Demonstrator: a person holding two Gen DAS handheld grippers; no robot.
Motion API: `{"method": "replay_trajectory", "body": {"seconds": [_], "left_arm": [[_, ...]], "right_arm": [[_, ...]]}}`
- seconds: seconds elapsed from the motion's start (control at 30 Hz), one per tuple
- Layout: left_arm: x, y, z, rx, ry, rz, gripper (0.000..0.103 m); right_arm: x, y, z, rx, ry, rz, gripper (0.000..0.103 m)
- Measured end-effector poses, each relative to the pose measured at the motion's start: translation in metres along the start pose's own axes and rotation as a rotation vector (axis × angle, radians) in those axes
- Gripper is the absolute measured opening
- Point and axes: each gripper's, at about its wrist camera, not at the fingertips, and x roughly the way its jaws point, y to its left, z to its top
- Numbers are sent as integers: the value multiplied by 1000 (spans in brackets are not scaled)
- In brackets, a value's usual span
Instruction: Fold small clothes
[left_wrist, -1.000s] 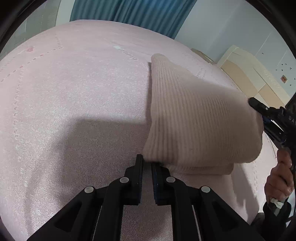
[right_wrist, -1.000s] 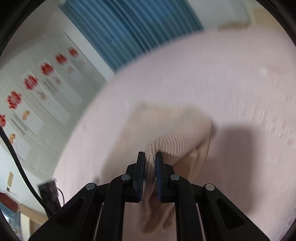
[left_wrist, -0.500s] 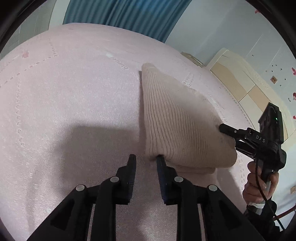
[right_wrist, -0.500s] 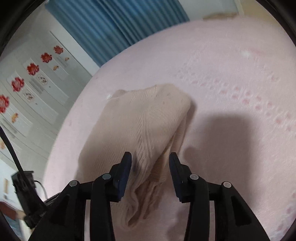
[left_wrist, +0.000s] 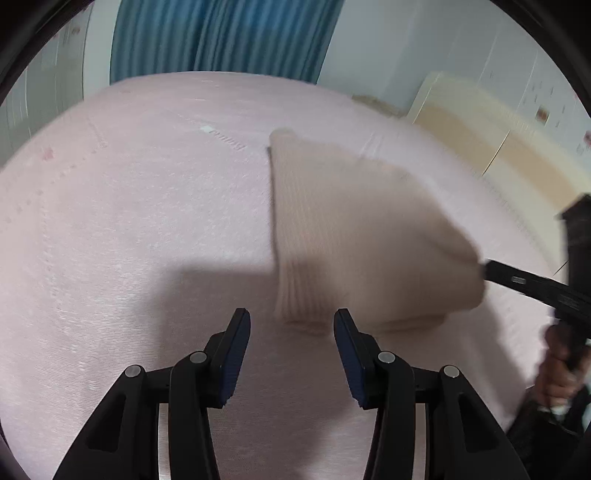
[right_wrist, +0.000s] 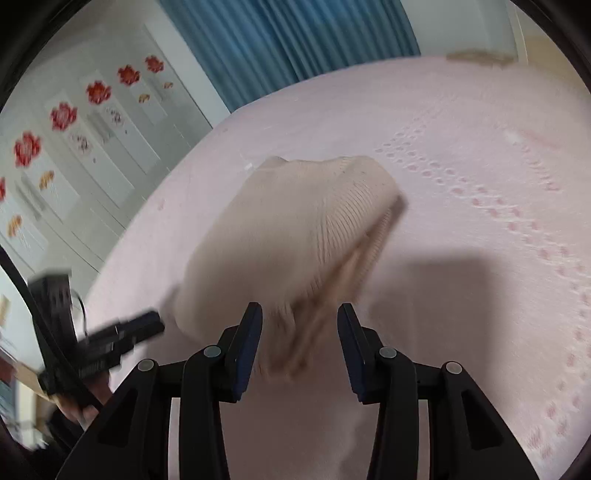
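- Cream ribbed knit, folded over on itself: your garment (left_wrist: 354, 236) lies on the pink bedspread (left_wrist: 129, 221), filling the middle of the left wrist view and reaching toward 3 o'clock.
- In the right wrist view the same garment (right_wrist: 295, 236) sits at centre, with loose layers bunched at its near end, between your fingertips.
- Your left gripper (left_wrist: 291, 328) has its jaws spread wide, with nothing pinched; the ribbed near edge of the knit lies just ahead of the gap, toward 12 o'clock.
- Your right gripper (right_wrist: 299, 325) is also spread apart, empty, with the bunched edge seen in the gap; whether it touches the pads is not clear.
- At 3 o'clock in the left view, your right gripper (left_wrist: 517, 280) shows beside the garment's far end, too blurred to judge contact.
- A blue curtain (left_wrist: 221, 37) hangs at 12 o'clock beyond the bed.
- Red flower stickers (right_wrist: 62, 114) dot the wall at 10 o'clock in the right view.
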Motion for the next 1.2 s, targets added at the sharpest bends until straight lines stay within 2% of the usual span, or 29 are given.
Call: {"method": "replay_trajectory", "body": {"seconds": [0.1,0.27,0.4,0.43,0.5,0.53,0.57,0.6,0.63,0.8,0.93,1.1,1.2], "left_arm": [[6,-1,-4,3,2,37,44],[6,-6,-4,15,6,-5,43],[9,-10,-5,43,2,26,42],[12,-10,-5,43,11,38,41],[19,-6,-5,37,29,75,28],[22,-4,-5,27,31,80,26],[24,1,-4,0,31,59,23],[25,4,-3,-17,31,37,15],[26,6,-2,-36,32,6,12],[25,8,-3,-77,5,-38,7],[17,-4,-4,-89,-12,-100,7],[11,-39,-10,-18,-6,-126,7],[11,-57,-14,18,-7,-108,7]], "right_arm": [[-3,3,-22,-17,31,-6,42],[15,22,-37,-94,92,-33,42],[31,27,-39,-97,82,-84,42],[35,27,-38,-90,84,-87,42],[45,27,-36,-83,93,-103,42],[50,28,-36,-86,99,-118,38],[55,29,-37,-93,100,-129,32],[55,30,-37,-103,83,-136,28],[56,31,-36,-111,74,-130,14],[47,34,-38,-153,34,-140,10],[26,14,-34,-91,-14,-122,9],[9,-17,-29,2,-34,-145,8],[8,-29,-29,45,-12,-143,9]]}}
